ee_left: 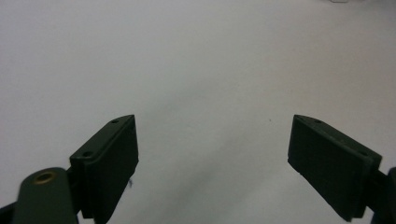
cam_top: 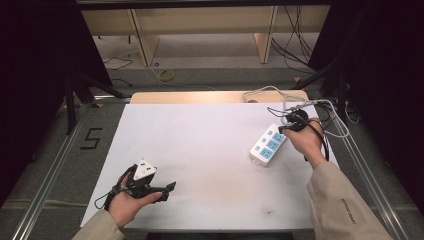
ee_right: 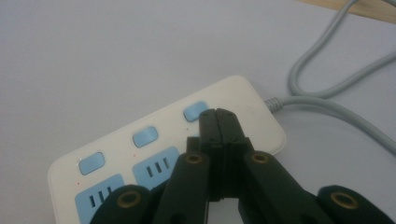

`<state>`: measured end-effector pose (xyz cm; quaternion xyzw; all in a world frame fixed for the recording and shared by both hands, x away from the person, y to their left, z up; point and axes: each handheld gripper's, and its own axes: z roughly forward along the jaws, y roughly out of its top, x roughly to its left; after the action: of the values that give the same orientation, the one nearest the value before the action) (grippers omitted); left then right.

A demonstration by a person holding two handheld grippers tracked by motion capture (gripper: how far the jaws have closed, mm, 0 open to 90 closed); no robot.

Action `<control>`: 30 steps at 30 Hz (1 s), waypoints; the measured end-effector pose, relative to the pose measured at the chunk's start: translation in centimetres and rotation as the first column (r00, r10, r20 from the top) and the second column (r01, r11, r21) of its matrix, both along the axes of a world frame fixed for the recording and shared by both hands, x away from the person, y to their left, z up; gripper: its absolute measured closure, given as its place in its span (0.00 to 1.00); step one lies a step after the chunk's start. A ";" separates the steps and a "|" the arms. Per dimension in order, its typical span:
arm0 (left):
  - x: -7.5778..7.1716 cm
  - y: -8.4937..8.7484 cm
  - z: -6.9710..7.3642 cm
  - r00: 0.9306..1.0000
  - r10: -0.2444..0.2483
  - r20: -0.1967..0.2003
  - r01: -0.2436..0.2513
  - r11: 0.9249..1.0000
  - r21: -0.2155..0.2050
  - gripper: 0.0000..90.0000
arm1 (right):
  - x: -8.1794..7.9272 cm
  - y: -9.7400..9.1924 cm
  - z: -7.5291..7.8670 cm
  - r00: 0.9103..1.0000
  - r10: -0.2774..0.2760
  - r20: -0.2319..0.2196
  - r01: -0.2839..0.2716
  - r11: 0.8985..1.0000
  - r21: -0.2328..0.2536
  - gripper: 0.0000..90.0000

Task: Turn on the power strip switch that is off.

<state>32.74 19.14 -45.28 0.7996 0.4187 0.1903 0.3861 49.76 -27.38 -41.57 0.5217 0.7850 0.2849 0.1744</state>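
White power strip (cam_top: 268, 145) with blue sockets and switches lies at counter (cam_top: 200, 150) right side; no readable label. Right gripper (ee_right: 218, 114) jaws closed, tips at a blue switch (ee_right: 196, 111). Left gripper (ee_left: 212, 154) jaws wide, empty. Floor mark "5" (cam_top: 91, 138).

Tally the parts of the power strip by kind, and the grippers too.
Power strip: 1
Blue switch buttons: 3
Blue socket faces: 3
Grey cord: 1
Left gripper, jaws apart: 1
Right gripper, jaws shut, tip by the end button: 1
Total: 10
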 end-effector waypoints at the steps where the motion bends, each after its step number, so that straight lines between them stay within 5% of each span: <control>1: 0.0 0.0 0.0 1.000 0.000 0.000 0.000 1.000 -0.001 0.18 | 0.1 0.0 0.0 1.000 0.001 0.001 -0.001 1.000 -0.002 1.00; 30: 0.1 -0.1 0.0 1.000 -0.003 -0.004 0.003 1.000 0.001 0.18 | 2.7 0.8 -0.8 0.999 -0.016 -0.040 0.014 0.999 -0.031 1.00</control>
<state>32.81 19.04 -45.28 0.8006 0.4182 0.1885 0.3854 52.47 -26.57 -42.35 0.5305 0.7887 0.2610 0.1687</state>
